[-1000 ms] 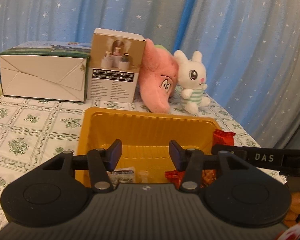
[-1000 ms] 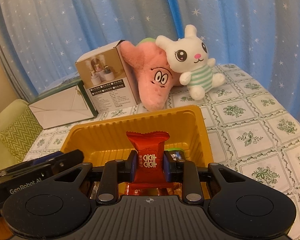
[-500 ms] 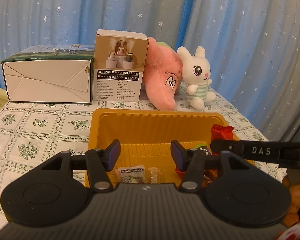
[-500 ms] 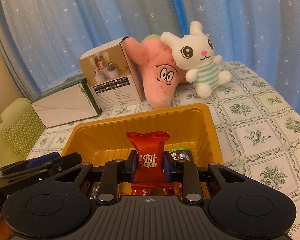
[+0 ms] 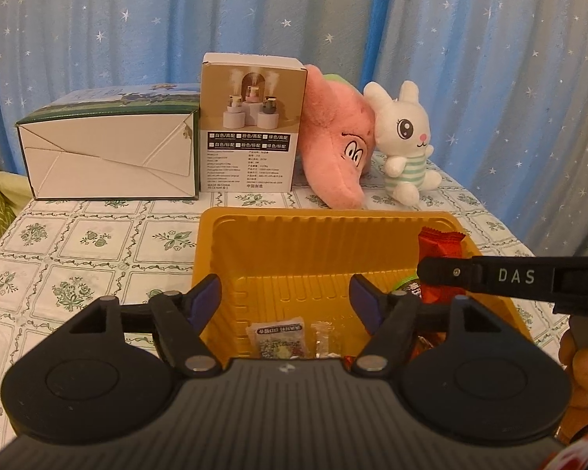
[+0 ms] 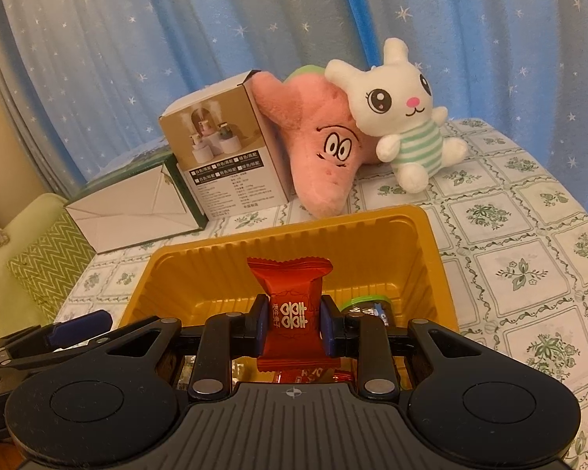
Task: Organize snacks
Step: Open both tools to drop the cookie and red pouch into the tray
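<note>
On the surface (image 5: 70,243): a cloth of green flower squares covers it; its near edge is hidden behind both tool bodies.
Tray: a yellow plastic tray (image 5: 294,215) sits near the middle of the surface, its near wall cut off by the tool bodies in both views.
Left tongs (image 5: 284,299): the jaws have just been opening and now stand wide apart over the tray, with nothing between them.
Right tongs (image 6: 290,327): closed on a red candy wrapper (image 6: 290,293), pads pressed to its two sides, one twisted end fanning upward above the tray.
Red wrapper from the left view: only its top (image 5: 439,241) shows above the black bar marked DAS.
Tray contents: a small printed sachet (image 5: 280,338) and a clear wrapped sweet (image 5: 323,338) lie on the tray floor near its front; a green-topped piece (image 6: 366,305) is half hidden behind the right tongs; more wrappers under the tools are too cut off to make out.
Far edge: a white-ended green box (image 5: 109,156), a tan product box (image 5: 251,121), a pink plush (image 5: 337,145) and a white rabbit plush (image 5: 405,141) stand in a row, each touching the next.
Person: part of a hand (image 5: 580,368) shows at the right edge of the left view, mostly out of frame.
Backdrop: a blue starred curtain (image 5: 98,19).
</note>
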Demonstrator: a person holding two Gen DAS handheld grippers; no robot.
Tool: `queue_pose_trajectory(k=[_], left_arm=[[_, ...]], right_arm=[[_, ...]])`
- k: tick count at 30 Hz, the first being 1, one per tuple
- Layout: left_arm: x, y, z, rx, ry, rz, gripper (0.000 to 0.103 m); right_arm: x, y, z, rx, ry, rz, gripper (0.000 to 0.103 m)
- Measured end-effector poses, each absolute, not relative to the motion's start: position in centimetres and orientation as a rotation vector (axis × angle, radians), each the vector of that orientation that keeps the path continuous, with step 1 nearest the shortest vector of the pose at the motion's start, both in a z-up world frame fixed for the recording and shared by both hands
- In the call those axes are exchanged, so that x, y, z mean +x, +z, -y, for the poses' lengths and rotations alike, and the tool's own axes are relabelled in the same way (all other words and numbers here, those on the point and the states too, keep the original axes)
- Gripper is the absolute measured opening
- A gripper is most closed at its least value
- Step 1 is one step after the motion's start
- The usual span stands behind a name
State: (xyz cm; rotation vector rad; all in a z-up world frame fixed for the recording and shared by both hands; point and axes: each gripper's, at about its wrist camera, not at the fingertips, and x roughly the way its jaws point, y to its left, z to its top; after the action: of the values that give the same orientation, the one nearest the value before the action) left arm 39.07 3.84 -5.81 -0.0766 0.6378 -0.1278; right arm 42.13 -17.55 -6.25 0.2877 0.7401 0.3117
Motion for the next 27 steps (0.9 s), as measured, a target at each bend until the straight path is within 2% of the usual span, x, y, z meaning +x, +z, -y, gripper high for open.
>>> queue_pose_trajectory(k=[5, 6, 7, 8, 27], left_arm=[[39.1, -5.8, -4.0, -0.079, -0.123, -0.640, 0.074], [39.1, -5.8, -4.0, -0.078, -0.122, -0.640, 0.074], [39.2, -5.9, -4.0, -0.077, -0.122, -0.641, 0.074], [39.2, -5.9, -4.0, -0.077, -0.121, -0.641, 0.075], [39.1, -6.0, -4.0, -0.072, -0.120, -0.644, 0.081]], right_arm=[[42.5, -6.4, 17.5, 0.296, 0.326, -0.730, 0.029], [42.6, -6.5, 17.5, 0.306, 0.331, -0.727, 0.045], [42.5, -6.4, 17.7, 0.318, 0.331, -0.719, 0.074], [42.4, -6.4, 17.9, 0.335, 0.326, -0.701, 0.081], [42.4, -5.6, 18.8, 0.357, 0.298, -0.688, 0.082]])
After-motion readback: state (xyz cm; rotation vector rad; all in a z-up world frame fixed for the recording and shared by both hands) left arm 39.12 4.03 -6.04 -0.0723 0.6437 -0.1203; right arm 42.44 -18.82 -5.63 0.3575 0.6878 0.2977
